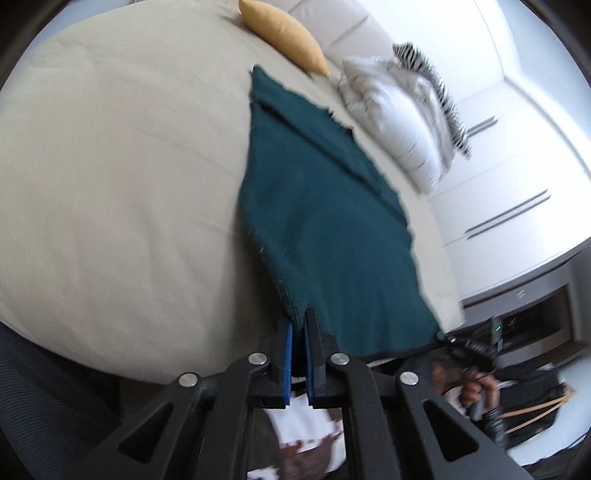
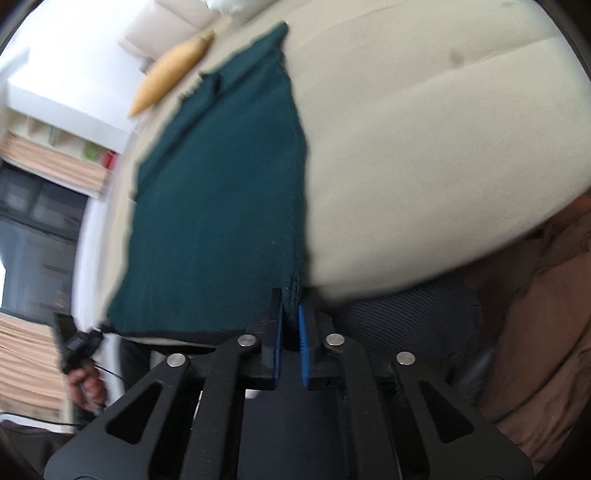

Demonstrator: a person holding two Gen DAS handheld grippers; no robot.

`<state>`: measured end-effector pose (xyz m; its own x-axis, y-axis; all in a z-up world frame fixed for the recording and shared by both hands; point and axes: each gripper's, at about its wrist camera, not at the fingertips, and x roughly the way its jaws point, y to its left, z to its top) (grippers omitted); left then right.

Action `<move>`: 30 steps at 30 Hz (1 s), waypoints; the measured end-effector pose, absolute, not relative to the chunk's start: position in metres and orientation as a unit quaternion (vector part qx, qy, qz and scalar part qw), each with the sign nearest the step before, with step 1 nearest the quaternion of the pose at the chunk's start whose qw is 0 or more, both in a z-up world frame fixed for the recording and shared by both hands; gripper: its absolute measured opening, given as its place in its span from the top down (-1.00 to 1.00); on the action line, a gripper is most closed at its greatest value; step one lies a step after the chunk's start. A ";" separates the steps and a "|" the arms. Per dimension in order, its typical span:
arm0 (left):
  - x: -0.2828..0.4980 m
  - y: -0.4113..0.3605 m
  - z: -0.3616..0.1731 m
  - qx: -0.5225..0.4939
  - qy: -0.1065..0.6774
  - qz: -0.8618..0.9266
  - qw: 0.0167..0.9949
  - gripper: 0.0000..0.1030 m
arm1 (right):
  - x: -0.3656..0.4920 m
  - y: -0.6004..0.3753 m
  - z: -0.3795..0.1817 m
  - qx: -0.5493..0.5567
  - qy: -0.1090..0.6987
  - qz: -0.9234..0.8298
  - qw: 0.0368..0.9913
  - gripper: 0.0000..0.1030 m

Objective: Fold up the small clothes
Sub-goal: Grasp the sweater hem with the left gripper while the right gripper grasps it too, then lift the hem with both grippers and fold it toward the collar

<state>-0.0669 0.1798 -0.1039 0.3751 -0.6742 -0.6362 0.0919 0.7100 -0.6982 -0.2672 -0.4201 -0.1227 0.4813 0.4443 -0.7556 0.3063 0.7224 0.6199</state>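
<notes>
A dark teal knitted garment (image 1: 325, 229) lies stretched along the beige bed (image 1: 122, 177), its near hem lifted. My left gripper (image 1: 299, 319) is shut on the garment's near left corner. My right gripper (image 2: 291, 301) is shut on the near right corner of the same garment (image 2: 221, 192). The right gripper also shows at the garment's other corner in the left wrist view (image 1: 469, 347), and the left gripper shows small in the right wrist view (image 2: 79, 343). The far end of the garment rests flat on the bed (image 2: 424, 147) with a fold along it.
A mustard cushion (image 1: 288, 33) and a white pillow (image 1: 399, 122) with a zebra-striped cloth (image 1: 439, 88) lie at the head of the bed. White cupboards (image 1: 517, 184) stand to the right. A brown fabric heap (image 2: 546, 314) lies beside the bed's near edge.
</notes>
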 end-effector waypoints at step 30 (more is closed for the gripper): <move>0.215 0.170 -0.059 -0.443 0.403 -0.215 0.771 0.88 | 0.031 -0.480 -0.061 0.513 0.291 0.044 0.806 0.89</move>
<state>0.2150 0.1704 -0.0590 0.5817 -0.6894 -0.4316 -0.0246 0.5155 -0.8565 0.0305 -0.4805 -0.0614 0.8270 0.3692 -0.4240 0.2276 0.4698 0.8530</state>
